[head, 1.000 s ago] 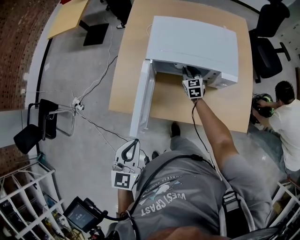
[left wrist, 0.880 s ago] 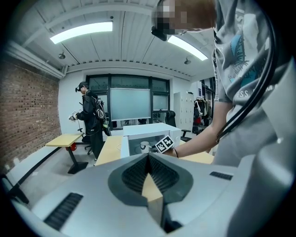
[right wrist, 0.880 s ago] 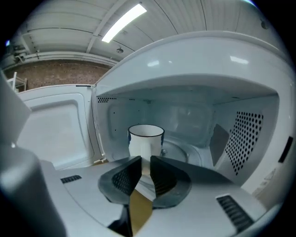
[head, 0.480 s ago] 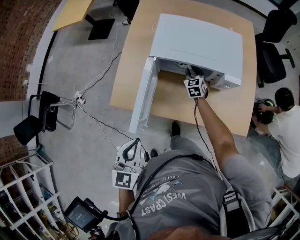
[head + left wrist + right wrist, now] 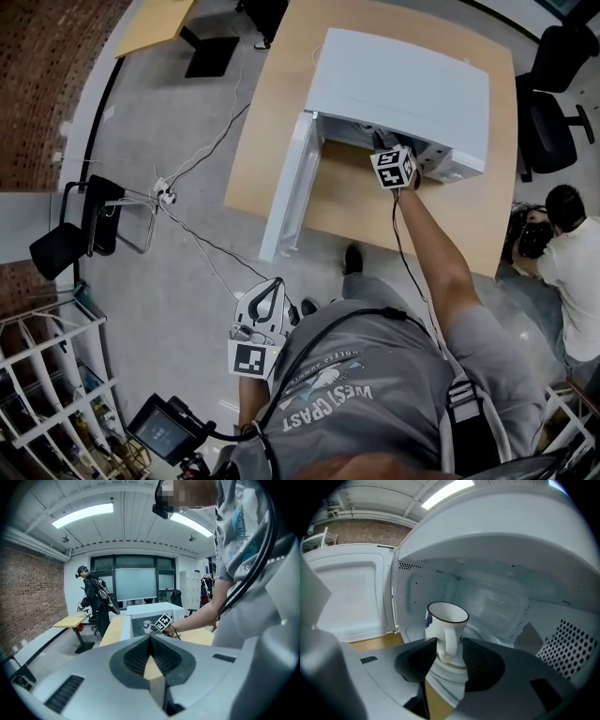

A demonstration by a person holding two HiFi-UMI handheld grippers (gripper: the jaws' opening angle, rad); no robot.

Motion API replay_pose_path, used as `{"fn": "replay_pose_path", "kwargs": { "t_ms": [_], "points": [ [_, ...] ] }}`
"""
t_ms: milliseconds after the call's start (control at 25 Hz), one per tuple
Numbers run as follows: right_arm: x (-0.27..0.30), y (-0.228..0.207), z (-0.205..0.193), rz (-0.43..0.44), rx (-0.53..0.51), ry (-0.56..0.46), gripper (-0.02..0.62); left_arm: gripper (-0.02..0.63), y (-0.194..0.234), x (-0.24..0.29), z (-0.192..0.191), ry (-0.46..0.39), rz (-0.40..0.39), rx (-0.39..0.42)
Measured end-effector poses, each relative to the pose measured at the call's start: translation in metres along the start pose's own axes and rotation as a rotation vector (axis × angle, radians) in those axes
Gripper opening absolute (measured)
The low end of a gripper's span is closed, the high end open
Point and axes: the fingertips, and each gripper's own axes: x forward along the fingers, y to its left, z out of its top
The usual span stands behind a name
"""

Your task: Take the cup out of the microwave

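The cup [image 5: 442,620] stands upright on the turntable [image 5: 443,679] inside the microwave [image 5: 403,84], whose door [image 5: 289,192] hangs swung wide to the left over the surface [image 5: 361,202]; the right hand-held gripper [image 5: 449,649] reaches into the cavity mouth with its jaws opening, the cup's handle [image 5: 451,641] between them and, as far as I can judge, not yet pinched; the left hand-held gripper [image 5: 150,639] is clenched on nothing, held low and well away from the microwave; the step in hand looks like taking hold of the handle; to do it well, centre the pads on the handle's flat sides, close firmly, then lift only slightly and draw straight out, keeping the cup level and away from the cavity roof.
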Motion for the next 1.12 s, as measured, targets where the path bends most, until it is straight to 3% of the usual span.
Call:
{"fn": "replay_pose_path", "kwargs": {
  "t_ms": [120, 240, 680, 1120],
  "points": [
    [-0.003, -0.001, -0.003, 0.059, 0.027, 0.003, 0.150, 0.043, -0.012, -0.005, 0.001, -0.002, 0.008, -0.005],
    [0.009, 0.005, 0.003, 0.096, 0.098, 0.023, 0.076, 0.043, 0.000, 0.000, -0.002, 0.007, 0.011, -0.009],
    [-0.022, 0.006, -0.005, 0.109, 0.267, -0.023, 0.069, 0.043, 0.002, 0.009, 0.007, -0.009, -0.023, 0.028],
    [-0.078, 0.004, -0.013, 0.131, 0.332, -0.055, 0.069, 0.043, -0.010, 0.014, 0.018, -0.017, -0.062, 0.062]
  ]
}}
